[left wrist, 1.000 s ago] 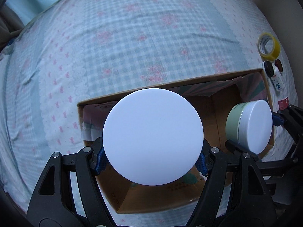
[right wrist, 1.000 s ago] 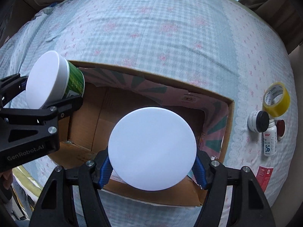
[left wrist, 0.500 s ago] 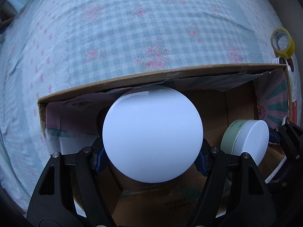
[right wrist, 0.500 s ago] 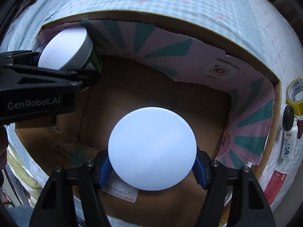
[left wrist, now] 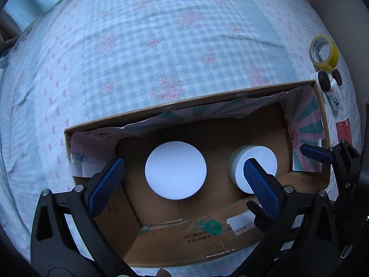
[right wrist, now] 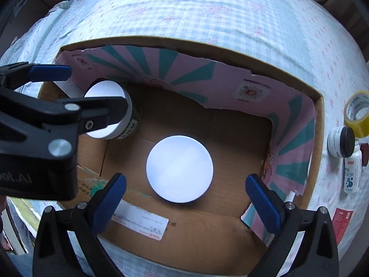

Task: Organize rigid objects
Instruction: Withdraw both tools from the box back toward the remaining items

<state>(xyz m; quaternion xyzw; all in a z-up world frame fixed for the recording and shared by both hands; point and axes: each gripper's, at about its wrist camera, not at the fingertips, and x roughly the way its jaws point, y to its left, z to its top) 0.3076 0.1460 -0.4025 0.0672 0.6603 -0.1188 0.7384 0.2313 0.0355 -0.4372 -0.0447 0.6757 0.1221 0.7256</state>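
Two green jars with white lids stand upright on the floor of an open cardboard box [left wrist: 189, 108] [right wrist: 318, 120]. In the left wrist view the left jar [left wrist: 175, 170] is between my open left gripper's [left wrist: 182, 180] fingers but not touched. The right jar [left wrist: 251, 161] sits beside it, partly behind my left gripper's right finger. In the right wrist view my open right gripper [right wrist: 185, 196] hovers over the right jar [right wrist: 179, 169]; the left jar [right wrist: 110, 106] sits partly behind the left gripper's body [right wrist: 46, 124].
The box lies on a checked floral bedsheet [left wrist: 138, 46]. Right of the box are a yellow tape roll [right wrist: 356, 115], a black-capped white jar [right wrist: 341, 142], a white bottle [right wrist: 351, 173] and a red card [right wrist: 343, 221].
Both grippers lowered their jars into the box, opened and let go. The jars now stand on the box floor and both grippers have drawn back upward.
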